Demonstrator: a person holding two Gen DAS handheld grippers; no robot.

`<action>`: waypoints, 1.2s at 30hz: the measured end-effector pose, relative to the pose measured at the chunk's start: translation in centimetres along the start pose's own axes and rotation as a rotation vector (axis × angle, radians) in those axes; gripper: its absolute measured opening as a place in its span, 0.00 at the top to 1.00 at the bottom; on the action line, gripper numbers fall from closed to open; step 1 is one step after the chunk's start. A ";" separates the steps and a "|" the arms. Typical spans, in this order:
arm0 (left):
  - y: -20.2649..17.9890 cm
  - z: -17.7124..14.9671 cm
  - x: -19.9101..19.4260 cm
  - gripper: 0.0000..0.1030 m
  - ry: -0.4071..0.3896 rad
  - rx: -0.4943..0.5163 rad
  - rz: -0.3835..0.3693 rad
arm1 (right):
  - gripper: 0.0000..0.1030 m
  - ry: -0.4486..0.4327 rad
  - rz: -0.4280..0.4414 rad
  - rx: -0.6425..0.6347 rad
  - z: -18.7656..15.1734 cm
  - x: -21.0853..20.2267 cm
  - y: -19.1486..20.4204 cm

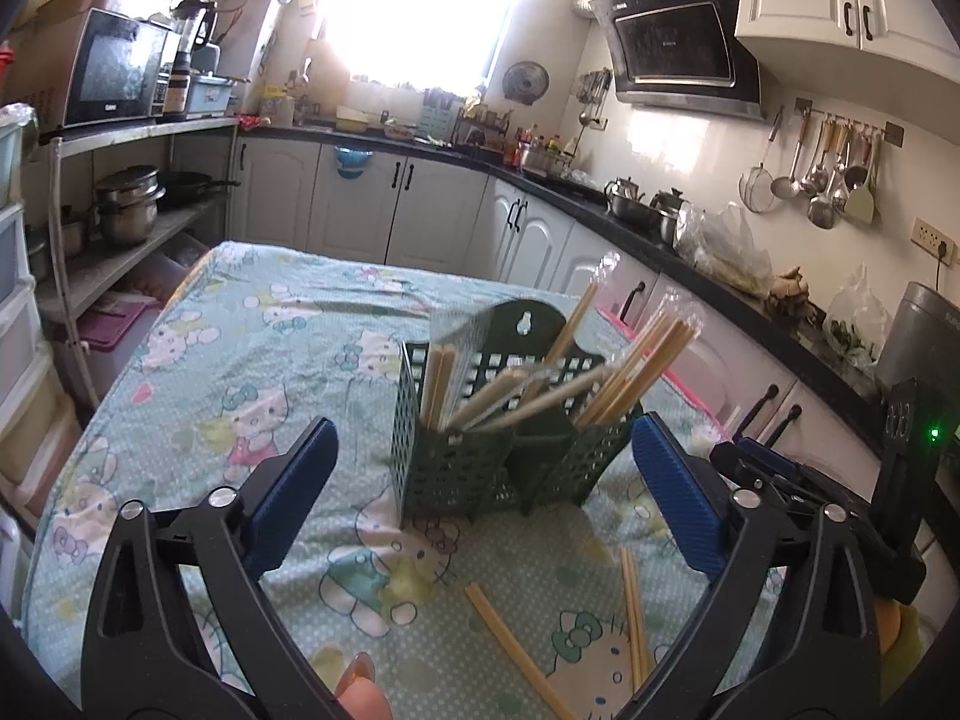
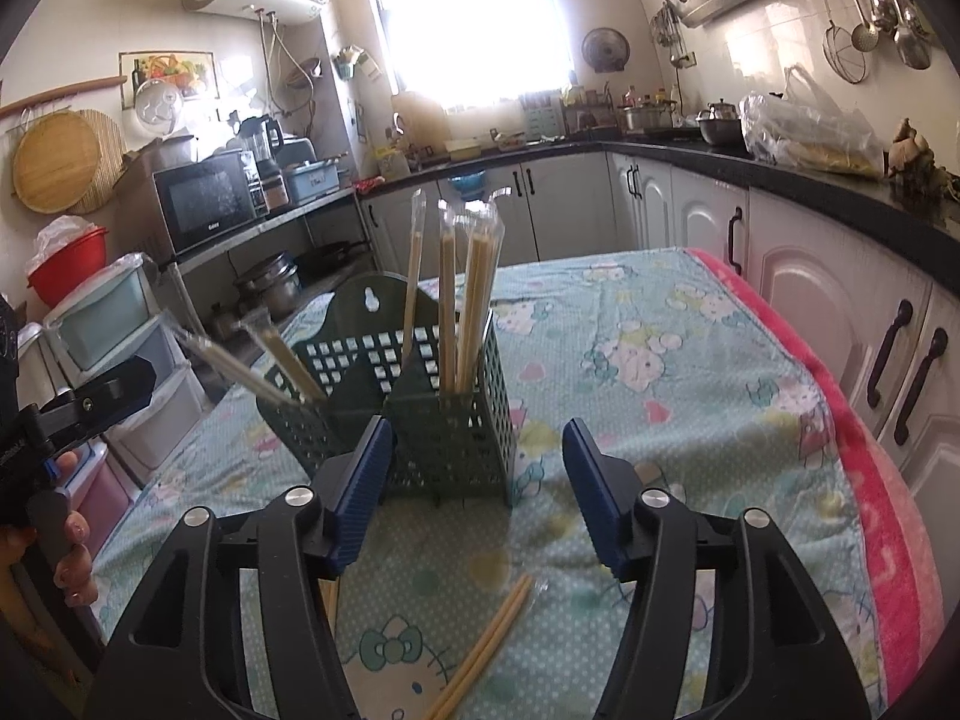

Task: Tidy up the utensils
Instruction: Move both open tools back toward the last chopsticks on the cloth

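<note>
— On the cloth-covered table, near the middle: green basket, upright, hanging tab at the back. Sleeved chopsticks standing in its pockets, long axes fanned up and out. Seen from the right wrist, one bunch nearly straight up, another bunch leaning hard to the left.

— And loose ones?

— Flat on the cloth, nearer than the basket. In the left view a single stick running diagonally, beside it a pair lying almost along the line of sight. In the right view a pair slanting up to the right, apart from the basket.

— Tongs?

— Left gripper released, spread wide, nothing between the blue pads, basket framed beyond them but untouched. Right gripper also released, narrower gap, empty, left pad overlapping the basket's front corner in the picture; contact cannot be told.

— Obstacles?

— Leaning sticks jutting past the basket's rim on both sides. Other handset at the right view's left edge, fingers wrapped round its grip.

— Room to move?

— Bare cloth in front of the basket and off to its left. Pink blanket edge marking the table's right side, white cabinets just beyond, shelf unit with pots past the far left corner
</note>
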State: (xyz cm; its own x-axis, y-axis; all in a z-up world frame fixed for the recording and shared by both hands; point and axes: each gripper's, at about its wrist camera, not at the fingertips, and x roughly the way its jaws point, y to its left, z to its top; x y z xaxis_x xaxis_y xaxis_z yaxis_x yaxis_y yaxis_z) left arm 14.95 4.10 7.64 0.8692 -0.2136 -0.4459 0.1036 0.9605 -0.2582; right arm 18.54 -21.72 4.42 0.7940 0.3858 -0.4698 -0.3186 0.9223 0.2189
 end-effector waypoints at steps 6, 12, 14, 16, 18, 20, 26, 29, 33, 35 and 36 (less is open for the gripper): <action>-0.2 -1.2 0.3 0.11 0.033 0.000 -0.005 | 0.33 0.029 0.003 0.006 -1.0 -0.1 -0.1; 0.0 -2.3 1.0 0.11 0.075 -0.005 -0.001 | 0.32 0.059 0.007 0.005 -1.7 0.2 -0.3; 0.0 -2.6 1.2 0.11 0.090 -0.005 0.003 | 0.32 0.068 0.008 0.002 -1.9 0.3 -0.4; 0.0 -2.9 1.4 0.11 0.103 -0.004 0.009 | 0.32 0.078 0.009 0.001 -2.2 0.4 -0.5; 0.1 -3.3 1.8 0.11 0.118 -0.007 0.011 | 0.32 0.087 0.009 0.003 -2.4 0.5 -0.6; 0.2 -3.6 2.0 0.11 0.134 -0.009 0.011 | 0.32 0.101 0.011 0.006 -2.6 0.7 -0.8; 0.5 -4.8 3.1 0.11 0.181 -0.011 0.019 | 0.32 0.137 0.007 -0.003 -3.5 1.1 -1.1; 0.4 -5.4 3.6 0.11 0.203 -0.010 0.020 | 0.32 0.159 0.007 -0.004 -4.1 1.3 -1.2; 0.4 -6.2 4.5 0.11 0.241 -0.009 0.013 | 0.32 0.187 0.006 -0.007 -4.8 1.7 -1.4; 0.5 -6.6 4.9 0.11 0.263 -0.016 0.011 | 0.32 0.206 0.006 -0.008 -5.1 2.1 -1.4; 0.6 -6.8 5.2 0.11 0.273 -0.019 0.006 | 0.32 0.215 0.006 -0.010 -5.3 2.2 -1.4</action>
State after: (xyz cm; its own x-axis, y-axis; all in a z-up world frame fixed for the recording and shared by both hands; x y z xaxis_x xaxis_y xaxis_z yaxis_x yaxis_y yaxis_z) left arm 16.21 2.31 -0.66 0.7072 -0.2503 -0.6613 0.0875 0.9590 -0.2694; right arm 18.02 -22.06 -1.49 0.6634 0.3870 -0.6404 -0.3290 0.9195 0.2149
